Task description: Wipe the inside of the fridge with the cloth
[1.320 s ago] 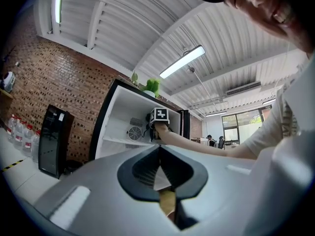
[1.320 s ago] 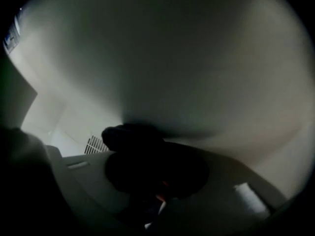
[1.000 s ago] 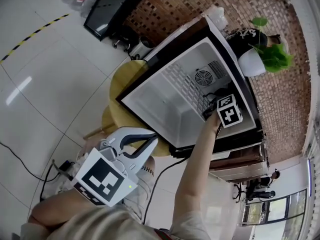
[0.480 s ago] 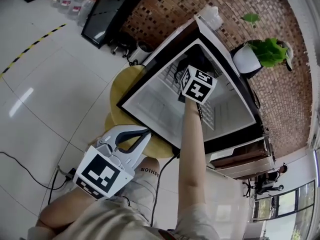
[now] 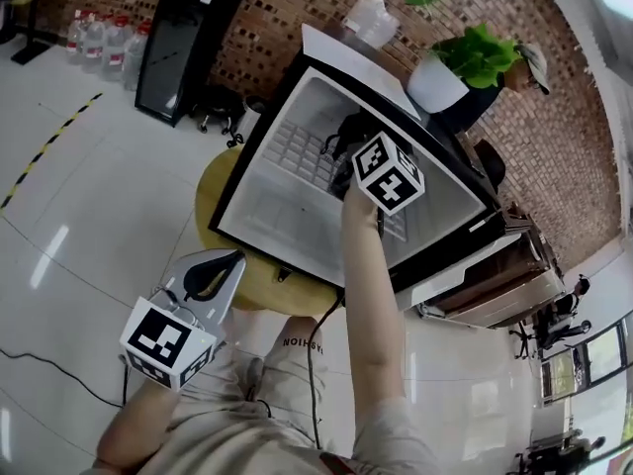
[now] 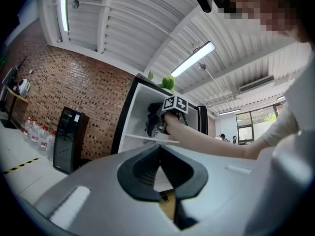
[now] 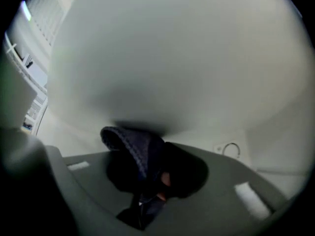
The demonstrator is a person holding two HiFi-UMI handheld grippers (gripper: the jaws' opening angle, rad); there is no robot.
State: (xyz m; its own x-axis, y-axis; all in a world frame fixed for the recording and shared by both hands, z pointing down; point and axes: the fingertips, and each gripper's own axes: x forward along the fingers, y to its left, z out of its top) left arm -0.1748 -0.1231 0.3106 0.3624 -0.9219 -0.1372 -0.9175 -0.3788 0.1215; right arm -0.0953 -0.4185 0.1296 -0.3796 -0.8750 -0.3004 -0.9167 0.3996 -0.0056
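Observation:
The fridge (image 5: 259, 228) stands open on a low yellow round table (image 5: 220, 188), its white inside facing me. My right gripper (image 5: 352, 156), under its marker cube, reaches into the fridge and is shut on a dark blue cloth (image 5: 343, 130). In the right gripper view the cloth (image 7: 134, 149) bunches between the jaws of the right gripper (image 7: 147, 157) and lies against a white inner wall (image 7: 167, 58). My left gripper (image 5: 220, 267) hangs shut and empty outside, below the fridge's left corner. The left gripper (image 6: 158, 152) looks at the fridge (image 6: 134, 113) and the cloth (image 6: 153, 123).
A potted plant (image 5: 457, 62) and a white bag (image 5: 372, 18) sit on top of the fridge. A black cabinet (image 5: 180, 40) and water bottles (image 5: 91, 38) stand by the brick wall. A cable (image 5: 311, 364) runs past my knee (image 5: 297, 349). A person (image 5: 522, 62) stands behind the plant.
The right gripper has swept the cloth across the fridge's inside, from the right side by the fan toward the middle. The left gripper has sunk toward the lower left. My view has shifted.

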